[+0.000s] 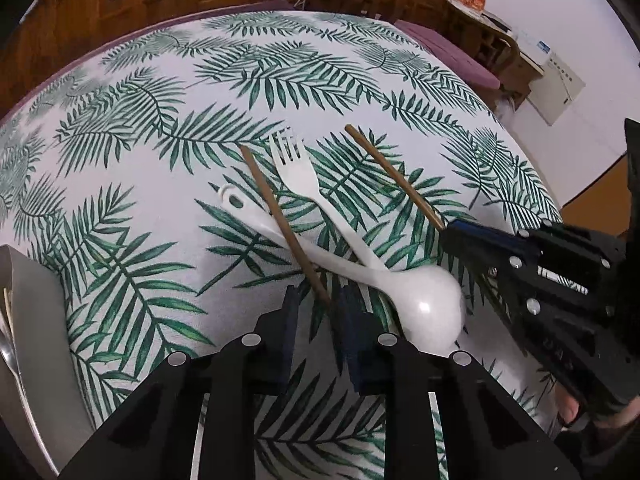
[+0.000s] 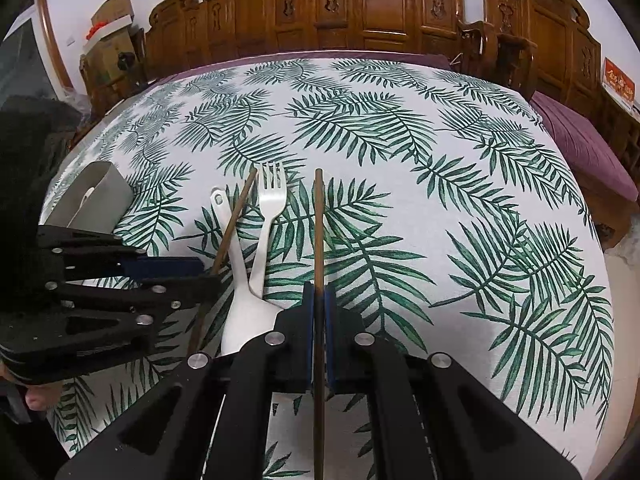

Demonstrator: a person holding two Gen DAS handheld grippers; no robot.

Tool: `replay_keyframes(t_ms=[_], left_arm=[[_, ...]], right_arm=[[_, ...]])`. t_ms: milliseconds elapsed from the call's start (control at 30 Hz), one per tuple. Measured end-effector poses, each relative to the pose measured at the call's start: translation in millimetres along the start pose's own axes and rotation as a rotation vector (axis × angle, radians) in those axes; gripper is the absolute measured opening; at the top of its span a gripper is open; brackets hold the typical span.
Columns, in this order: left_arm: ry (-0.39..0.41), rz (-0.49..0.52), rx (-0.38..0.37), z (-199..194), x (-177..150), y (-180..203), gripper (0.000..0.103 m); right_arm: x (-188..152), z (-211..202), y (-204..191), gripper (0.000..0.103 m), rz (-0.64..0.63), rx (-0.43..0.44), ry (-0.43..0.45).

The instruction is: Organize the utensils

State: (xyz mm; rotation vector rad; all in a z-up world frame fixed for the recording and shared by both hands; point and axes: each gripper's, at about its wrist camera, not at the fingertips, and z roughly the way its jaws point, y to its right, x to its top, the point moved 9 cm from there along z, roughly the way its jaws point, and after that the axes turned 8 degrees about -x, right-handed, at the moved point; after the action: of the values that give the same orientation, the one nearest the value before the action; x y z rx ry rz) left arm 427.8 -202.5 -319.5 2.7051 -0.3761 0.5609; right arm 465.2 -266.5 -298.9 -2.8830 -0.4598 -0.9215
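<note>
Two brown chopsticks, a white fork (image 1: 298, 172) and a white spoon (image 1: 434, 312) lie crossed on the leaf-print tablecloth. My left gripper (image 1: 320, 300) straddles the near end of the left chopstick (image 1: 276, 208); a gap shows on each side of the stick, so its pads are not pressing it. In the right wrist view the left gripper (image 2: 210, 276) reaches in from the left across the same chopstick (image 2: 236, 208). My right gripper (image 2: 319, 292) is shut on the second chopstick (image 2: 319, 220), which runs straight ahead between its pads. It shows in the left wrist view as the right gripper (image 1: 444, 227) holding that chopstick (image 1: 392, 172).
A grey utensil holder (image 2: 100, 196) stands at the left of the table; in the left wrist view its wall (image 1: 36, 300) is close beside my left gripper, with a metal utensil (image 1: 8, 352) inside. Carved wooden chairs (image 2: 360, 8) and a purple cushion (image 2: 580, 148) border the table.
</note>
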Motion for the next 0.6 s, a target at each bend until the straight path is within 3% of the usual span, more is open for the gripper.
replay_keyframes(t_ms=[100,233,600], left_arm=[[0.004,0.027,0.026,1,-2,2,0.019],[0.005,0.045,0.063,-2,-5,-2,0.005],[0.03,0.05,0.089,-36,-21,-17,0.004]], right_arm=[[0,-1,0,0.006,0.0,0.0,0.0],[1,-3,0,0.006,0.006,0.005,0.007],[11,-16,-18,0.006,-0.003,0.029,0.036]])
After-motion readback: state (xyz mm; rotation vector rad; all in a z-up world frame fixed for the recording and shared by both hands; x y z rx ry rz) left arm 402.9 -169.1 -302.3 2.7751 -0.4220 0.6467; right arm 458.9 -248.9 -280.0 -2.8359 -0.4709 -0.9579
